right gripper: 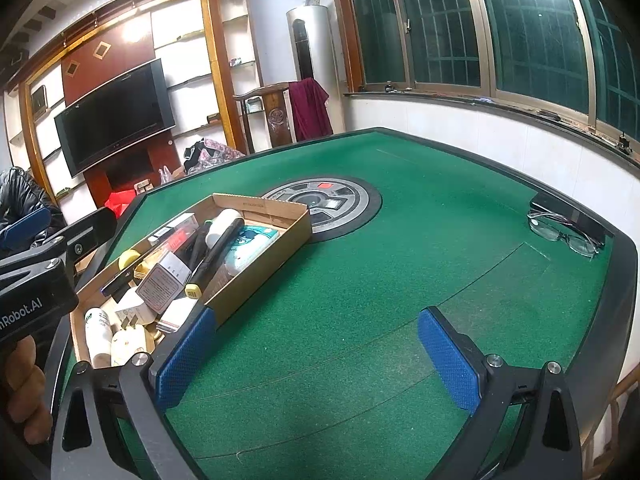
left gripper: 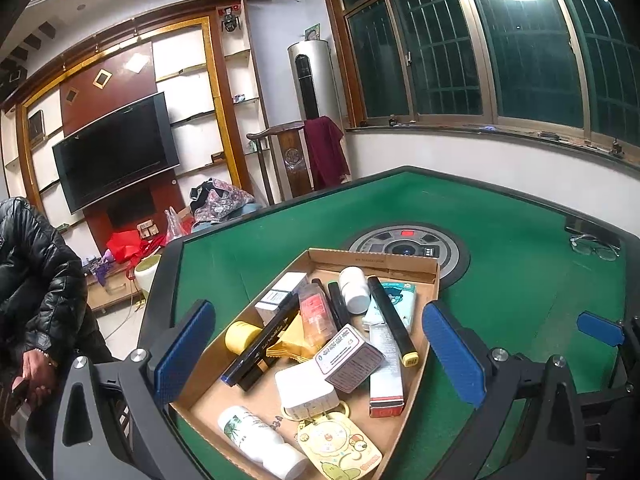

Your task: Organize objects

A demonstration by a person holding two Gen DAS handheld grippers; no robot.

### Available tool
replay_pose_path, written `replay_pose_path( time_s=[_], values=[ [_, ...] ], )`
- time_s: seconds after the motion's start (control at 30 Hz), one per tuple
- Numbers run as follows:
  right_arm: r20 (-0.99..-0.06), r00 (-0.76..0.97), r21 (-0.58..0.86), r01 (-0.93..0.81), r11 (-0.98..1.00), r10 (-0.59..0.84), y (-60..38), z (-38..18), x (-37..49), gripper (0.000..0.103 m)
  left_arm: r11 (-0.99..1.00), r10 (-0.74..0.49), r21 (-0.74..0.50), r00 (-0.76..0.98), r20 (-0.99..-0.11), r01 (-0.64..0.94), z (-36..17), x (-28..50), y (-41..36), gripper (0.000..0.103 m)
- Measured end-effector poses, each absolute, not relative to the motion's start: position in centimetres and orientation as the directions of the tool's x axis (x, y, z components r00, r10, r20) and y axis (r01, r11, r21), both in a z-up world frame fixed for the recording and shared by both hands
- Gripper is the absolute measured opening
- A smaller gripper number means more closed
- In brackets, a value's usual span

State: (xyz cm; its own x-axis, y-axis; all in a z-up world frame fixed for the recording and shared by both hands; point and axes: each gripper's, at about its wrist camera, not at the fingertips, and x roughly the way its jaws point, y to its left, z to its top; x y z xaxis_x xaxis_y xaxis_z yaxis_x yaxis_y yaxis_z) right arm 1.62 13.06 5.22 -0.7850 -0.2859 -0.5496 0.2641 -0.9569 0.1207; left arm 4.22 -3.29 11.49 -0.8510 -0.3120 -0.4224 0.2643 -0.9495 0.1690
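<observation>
Both claws were spread and empty: the left gripper (left gripper: 320, 354) hung over the cardboard box (left gripper: 434, 276) at lower centre, the right gripper (right gripper: 320, 356) over bare green table (right gripper: 440, 220). Crowding looked risky: closing could nudge the black marker (left gripper: 392, 320) or tip the loose white bottle (left gripper: 354, 284).

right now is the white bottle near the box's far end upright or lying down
Lying down: the white bottle rests on its side among the markers in the box.
</observation>
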Motion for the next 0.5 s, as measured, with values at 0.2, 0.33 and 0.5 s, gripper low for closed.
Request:
replay_pose_path(
  time_s=[0.2, 0.33, 0.5],
  values=[
    [-0.553, -0.783, 0.119, 0.265, -0.957, -0.286, 13.06, 5.19, 1.63, 0.103, -0.948, -0.317, 0.171, -0.851, -0.419, 0.270, 11.46, 4.33, -3.32, 0.103],
    [-0.553, -0.782, 0.121, 0.266, -0.956, -0.287, 13.04, 5.19, 1.58, 0.103, -0.948, -0.319, 0.161, -0.845, -0.428, 0.276, 11.35, 4.37, -3.61, 0.103],
    [-0.552, -0.783, 0.119, 0.264, -0.957, -0.285, 13.02, 5.22, 1.61, 0.103, -0.951, -0.309, 0.142, -0.848, -0.430, 0.274, 11.30, 4.62, -3.86, 0.103]
  ],
)
